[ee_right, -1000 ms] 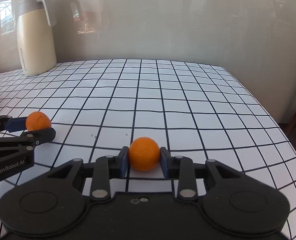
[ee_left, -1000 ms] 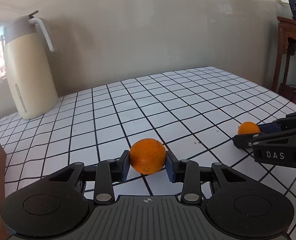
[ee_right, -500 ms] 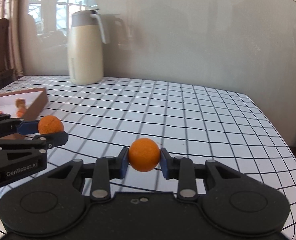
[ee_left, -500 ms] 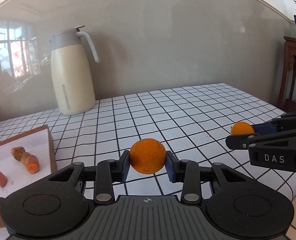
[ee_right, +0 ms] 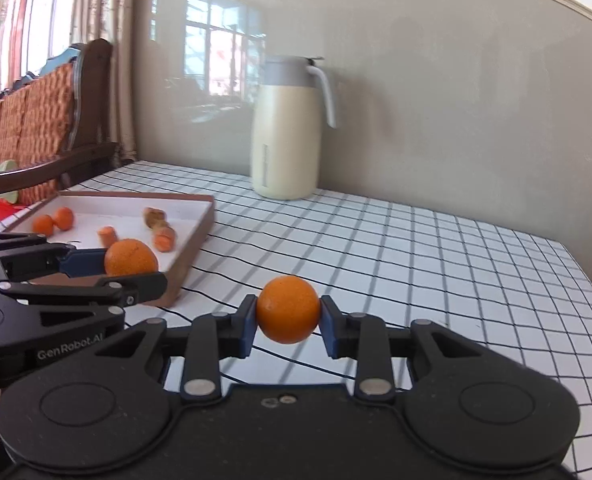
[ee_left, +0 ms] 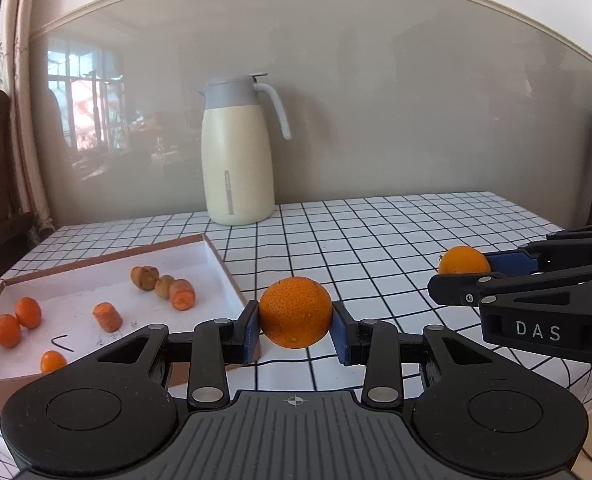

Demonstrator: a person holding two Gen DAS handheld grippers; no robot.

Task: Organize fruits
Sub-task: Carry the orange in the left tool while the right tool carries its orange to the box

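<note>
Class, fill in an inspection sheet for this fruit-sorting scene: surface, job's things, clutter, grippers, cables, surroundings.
Surface: table under a white cloth with a black grid.
Job's things: shallow tray at the left holding small orange fruits, carrot pieces and brownish lumps; a large orange and a small orange held above the table.
Clutter: cream jug near the wall; a small dark bent item in the tray.
Grippers: left gripper shut on the large orange; right gripper shut on the small orange.
Cables: nothing seen.
Surroundings: grey wall, curtains, wooden chair.
</note>
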